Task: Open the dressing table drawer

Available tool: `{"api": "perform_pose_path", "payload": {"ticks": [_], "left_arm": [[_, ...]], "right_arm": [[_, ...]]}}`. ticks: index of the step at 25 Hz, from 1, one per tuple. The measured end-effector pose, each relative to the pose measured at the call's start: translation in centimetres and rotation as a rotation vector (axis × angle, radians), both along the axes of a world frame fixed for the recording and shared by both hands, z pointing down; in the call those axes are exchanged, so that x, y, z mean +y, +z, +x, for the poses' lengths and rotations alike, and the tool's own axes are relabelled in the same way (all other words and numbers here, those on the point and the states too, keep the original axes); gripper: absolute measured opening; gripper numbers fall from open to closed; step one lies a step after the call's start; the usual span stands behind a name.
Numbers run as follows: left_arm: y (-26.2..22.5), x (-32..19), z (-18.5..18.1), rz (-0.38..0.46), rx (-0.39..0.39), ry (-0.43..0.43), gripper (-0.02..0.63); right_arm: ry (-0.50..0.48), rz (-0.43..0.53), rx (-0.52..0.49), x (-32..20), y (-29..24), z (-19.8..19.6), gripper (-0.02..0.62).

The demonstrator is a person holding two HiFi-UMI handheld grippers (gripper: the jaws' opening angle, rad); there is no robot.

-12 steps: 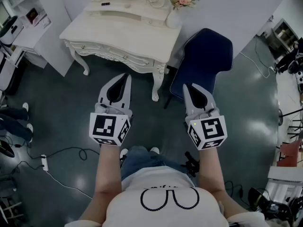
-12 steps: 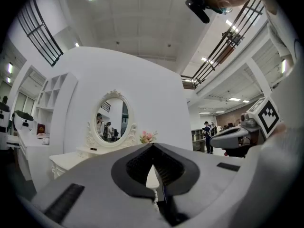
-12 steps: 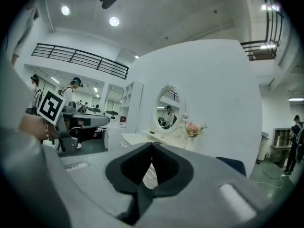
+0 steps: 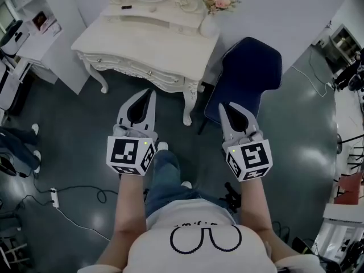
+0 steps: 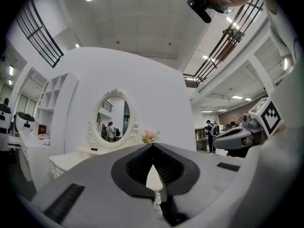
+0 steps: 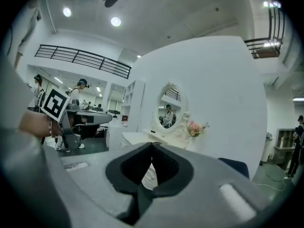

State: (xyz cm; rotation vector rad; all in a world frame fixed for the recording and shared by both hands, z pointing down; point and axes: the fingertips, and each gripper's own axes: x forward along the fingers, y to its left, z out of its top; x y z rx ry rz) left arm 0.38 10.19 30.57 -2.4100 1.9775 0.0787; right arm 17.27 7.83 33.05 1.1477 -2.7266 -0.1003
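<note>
The cream dressing table (image 4: 142, 36) stands ahead, its drawer front (image 4: 149, 71) carrying small knobs, all closed. My left gripper (image 4: 150, 92) hovers short of the table's front edge, shut and empty. My right gripper (image 4: 222, 106) is level with it, near the table's right leg (image 4: 187, 104), also shut on nothing. In the left gripper view the jaws meet at the left gripper's tip (image 5: 152, 145), with the oval mirror (image 5: 112, 119) and the pink flowers (image 5: 149, 136) beyond. The right gripper view shows the right gripper's tips (image 6: 152, 145) together and the table (image 6: 137, 137) farther off.
A navy chair (image 4: 244, 75) stands right of the table, behind my right gripper. White shelving (image 4: 40, 27) is at the left. Cables and a power strip (image 4: 54, 195) lie on the dark floor. My leg (image 4: 162, 172) is stepped forward between the arms.
One leg has stepped forward between the arms, the foot now nearer the table. Both grippers hold almost the same place and stay shut.
</note>
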Motion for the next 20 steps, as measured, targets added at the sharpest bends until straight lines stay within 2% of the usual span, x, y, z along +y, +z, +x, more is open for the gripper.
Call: {"api": "perform_pose_path", "payload": {"ticks": [3,7,13,20], "left_arm": [[0.2,-1.3,-0.2,0.012,0.018,0.048,-0.002],[0.7,-4.1,-1.5,-0.004,-0.001,0.083,-0.002],[1.1,-9.4,-5.7,-0.014,0.013,0.116,-0.002],[0.5,-16.5,-10.1,-0.022,0.015,0.199,-0.002]], "right_arm": [[0.021,-0.009,0.003,-1.3,0.4,-0.2,0.002],[0.06,-0.018,-0.005,-3.9,0.6,-1.6,0.002],[0.101,-0.014,-0.011,-8.3,0.7,-5.5,0.002],[0.219,-0.024,-0.037,-13.9,0.1,-9.0,0.002]]}}
